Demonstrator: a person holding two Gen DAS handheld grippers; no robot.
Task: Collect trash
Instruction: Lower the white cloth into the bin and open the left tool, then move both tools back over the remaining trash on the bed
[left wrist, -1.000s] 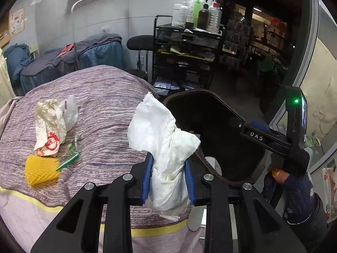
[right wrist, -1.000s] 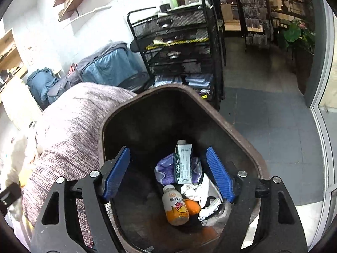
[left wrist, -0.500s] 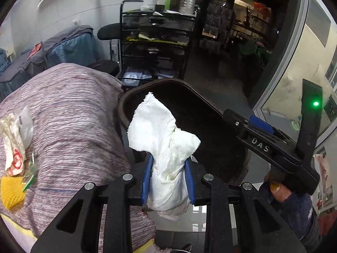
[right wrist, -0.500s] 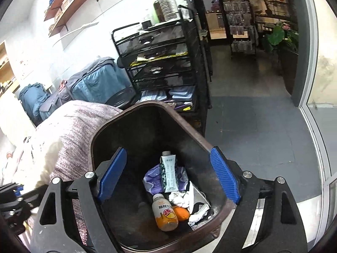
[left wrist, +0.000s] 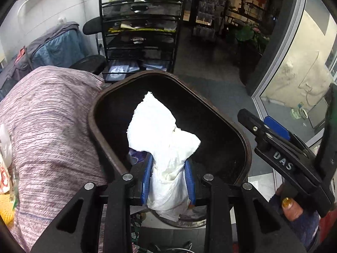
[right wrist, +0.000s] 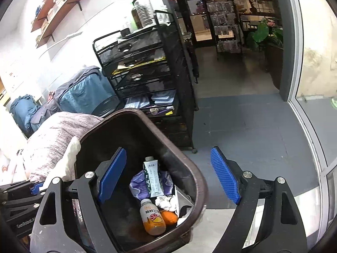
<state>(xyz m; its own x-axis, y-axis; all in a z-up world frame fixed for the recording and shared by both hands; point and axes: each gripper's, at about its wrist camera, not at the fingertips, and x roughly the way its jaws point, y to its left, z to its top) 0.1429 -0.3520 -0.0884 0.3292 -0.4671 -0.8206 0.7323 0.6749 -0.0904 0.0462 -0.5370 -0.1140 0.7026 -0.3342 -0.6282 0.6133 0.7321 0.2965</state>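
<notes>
My left gripper (left wrist: 168,181) is shut on a crumpled white paper towel (left wrist: 162,132), held over the mouth of the dark brown trash bin (left wrist: 242,139). In the right wrist view the same bin (right wrist: 189,164) holds an orange juice bottle (right wrist: 152,217), a small carton (right wrist: 152,177), a purple bag (right wrist: 137,185), an orange and wadded tissue. My right gripper (right wrist: 168,177) stands open above the bin's right rim with nothing between its blue pads. It shows at the right edge of the left wrist view (left wrist: 273,130), gripped by a hand. The towel (right wrist: 71,158) peeks in at the bin's left rim.
A bed with a purple striped cover (left wrist: 48,126) lies left of the bin, with a wrapper (left wrist: 4,181) and a yellow sponge (left wrist: 6,210) at its left edge. A black wire cart (right wrist: 147,80) with bottles stands behind. Grey floor (right wrist: 242,130) opens to the right by a glass door.
My left gripper carried the towel rightward from over the bed to above the bin's opening. My right gripper drifted right, its right finger now past the bin's rim.
</notes>
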